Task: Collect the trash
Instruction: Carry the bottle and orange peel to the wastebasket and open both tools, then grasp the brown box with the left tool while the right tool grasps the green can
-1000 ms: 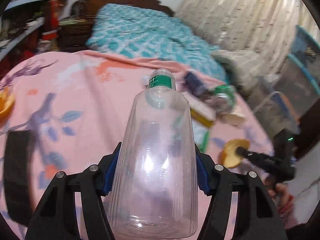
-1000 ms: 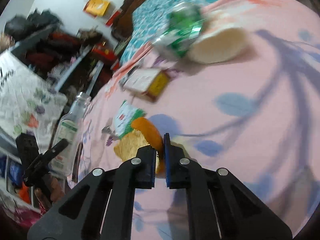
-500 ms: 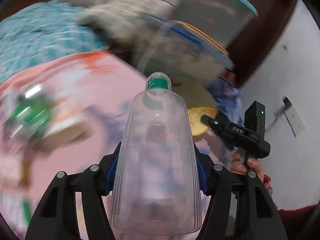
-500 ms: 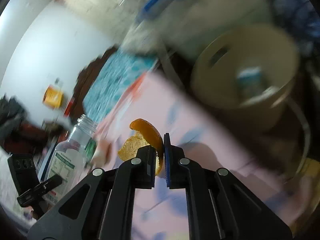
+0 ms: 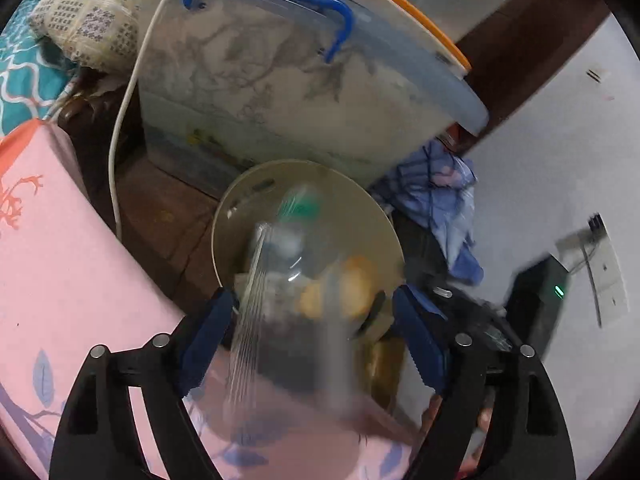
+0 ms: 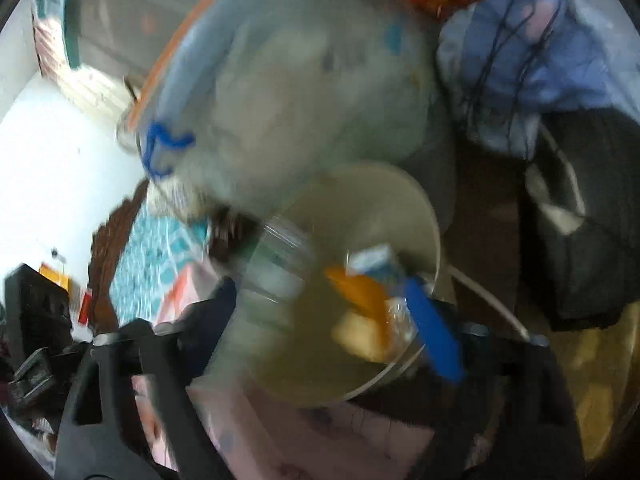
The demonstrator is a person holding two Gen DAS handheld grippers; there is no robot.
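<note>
A beige round bin (image 5: 240, 208) stands on the floor beside the pink-covered table (image 5: 60, 260). My left gripper (image 5: 312, 328) is open over it. The clear plastic bottle (image 5: 280, 308) with a green cap is blurred between the spread fingers, free of the pads, falling toward the bin. In the right wrist view my right gripper (image 6: 324, 320) is open above the same bin (image 6: 400, 200). The orange peel (image 6: 360, 292) and a pale scrap (image 6: 360, 340) are loose below it, and the bottle (image 6: 276, 264) shows blurred at the left.
A large clear storage box (image 5: 280, 80) with blue handles stands behind the bin. Blue cloth (image 5: 448, 208) lies to its right by the white wall. A white cable (image 5: 120, 128) runs down past the table edge. The bed (image 5: 16, 72) is at far left.
Both grippers swung from the table to over the bin and opened. The bottle left the left gripper and the orange peel left the right gripper; both are dropping.
</note>
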